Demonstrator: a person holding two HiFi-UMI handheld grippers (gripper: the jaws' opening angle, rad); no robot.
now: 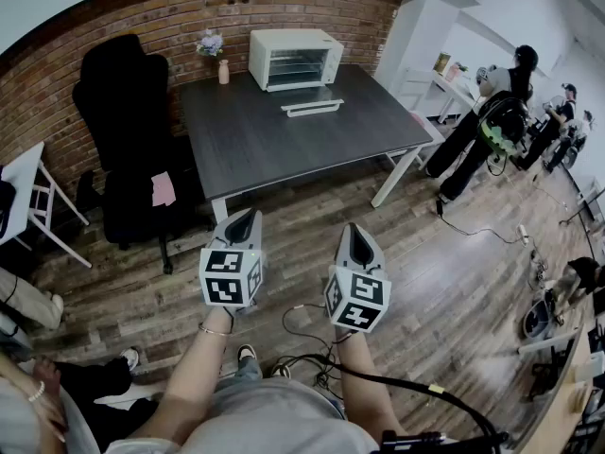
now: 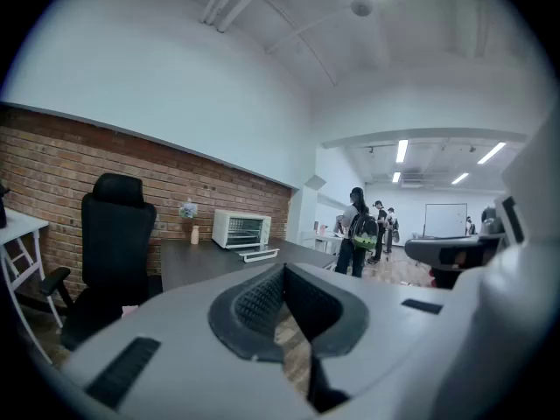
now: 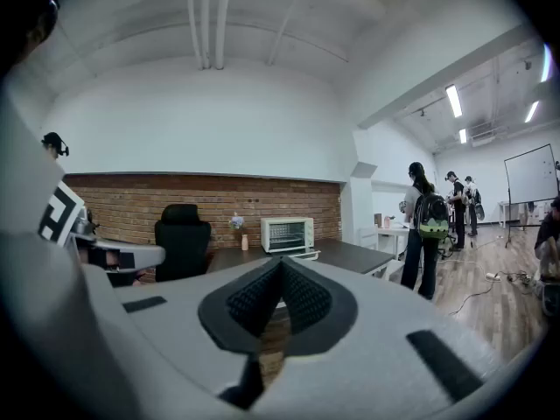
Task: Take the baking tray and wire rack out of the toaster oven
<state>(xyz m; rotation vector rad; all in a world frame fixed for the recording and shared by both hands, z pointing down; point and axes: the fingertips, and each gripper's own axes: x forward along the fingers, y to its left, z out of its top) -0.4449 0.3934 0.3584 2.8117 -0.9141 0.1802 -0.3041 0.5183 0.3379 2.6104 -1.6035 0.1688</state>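
- Your left gripper (image 1: 243,219) and right gripper (image 1: 358,236) are side by side, near level, aimed at 12 o'clock. Both claws are pressed together and empty.
- Toaster oven (image 1: 295,59): cream, door (image 1: 312,108) dropped open, wire rack (image 1: 301,67) faint inside.
- It sits at 12 o'clock on the far edge of the dark table (image 1: 284,149), well apart from you. Long axis runs 9-to-3, mouth facing 6.
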